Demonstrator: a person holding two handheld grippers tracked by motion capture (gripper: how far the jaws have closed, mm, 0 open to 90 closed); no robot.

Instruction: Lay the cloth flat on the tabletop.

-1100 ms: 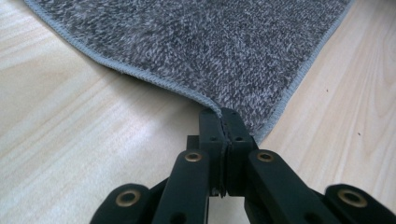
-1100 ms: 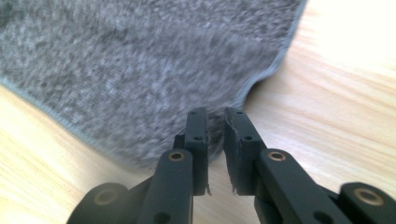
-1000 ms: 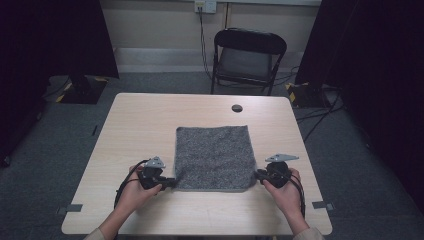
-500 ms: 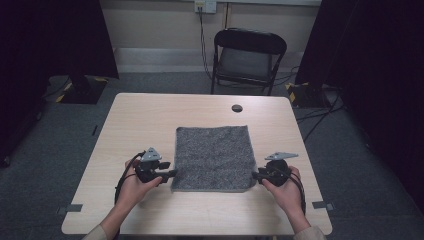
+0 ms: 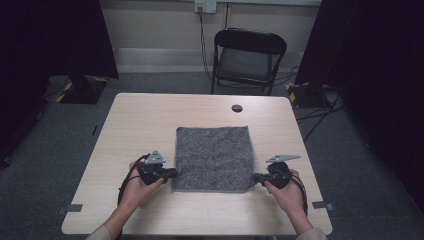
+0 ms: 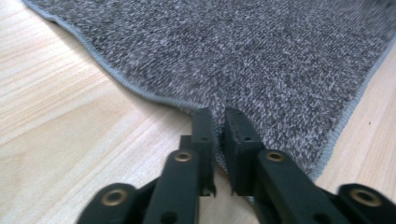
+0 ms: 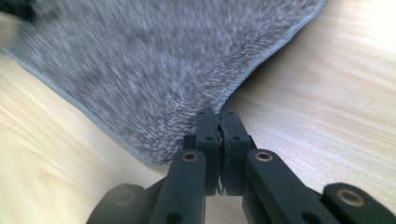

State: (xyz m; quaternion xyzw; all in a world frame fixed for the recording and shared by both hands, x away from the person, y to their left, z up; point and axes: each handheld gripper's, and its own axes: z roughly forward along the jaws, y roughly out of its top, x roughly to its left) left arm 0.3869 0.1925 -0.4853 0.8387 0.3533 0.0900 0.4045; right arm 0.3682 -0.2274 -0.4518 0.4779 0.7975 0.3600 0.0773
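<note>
A grey terry towel (image 5: 212, 157) lies flat on the wooden table (image 5: 150, 120). My left gripper (image 5: 174, 173) is at the towel's left edge near its near corner. In the left gripper view its jaws have just been closing and now pinch the towel's hemmed edge (image 6: 261, 60) between the tips of the gripper (image 6: 220, 114). My right gripper (image 5: 255, 176) is at the right edge near the other near corner. It too has just been closing, and the right gripper (image 7: 218, 113) is shut on the hem of the towel (image 7: 140, 70).
A small black round cap (image 5: 237, 108) sits on the table beyond the towel. A black folding chair (image 5: 247, 57) stands behind the far edge. Bare tabletop lies to the left and right of the towel.
The left gripper has shifted slightly away from the table's near edge along the towel's side. The right hand has stayed in place. The towel lies as before.
</note>
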